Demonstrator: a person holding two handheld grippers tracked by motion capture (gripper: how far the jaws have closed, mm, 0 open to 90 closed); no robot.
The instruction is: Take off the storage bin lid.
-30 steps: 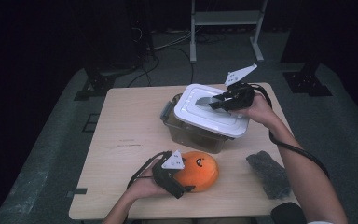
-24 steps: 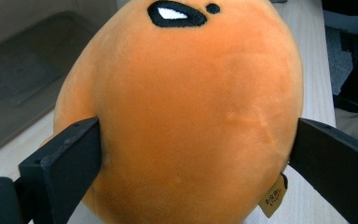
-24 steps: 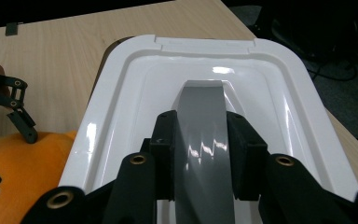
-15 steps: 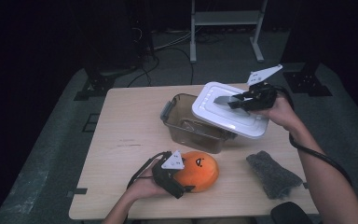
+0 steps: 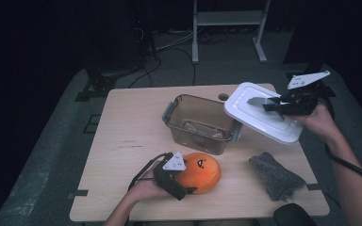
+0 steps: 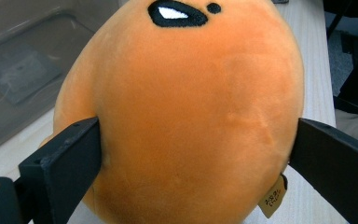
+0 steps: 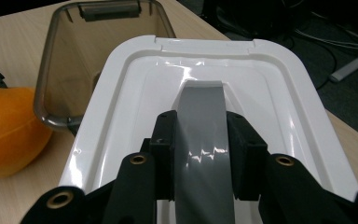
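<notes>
right hand-held gripper holds white lid aloft.

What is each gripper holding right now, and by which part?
Right gripper: white plastic lid, clamped by its grey tape handle. Left gripper: round orange plush toy, squeezed across its sides.

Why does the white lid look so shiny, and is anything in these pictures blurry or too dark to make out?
In the right gripper view, overhead light glares off the glossy white lid and its grey handle. In the left gripper view, the orange plush toy is sharp, but the container behind is soft. In the high view, the table is lit while the surrounding room is nearly black.
</notes>
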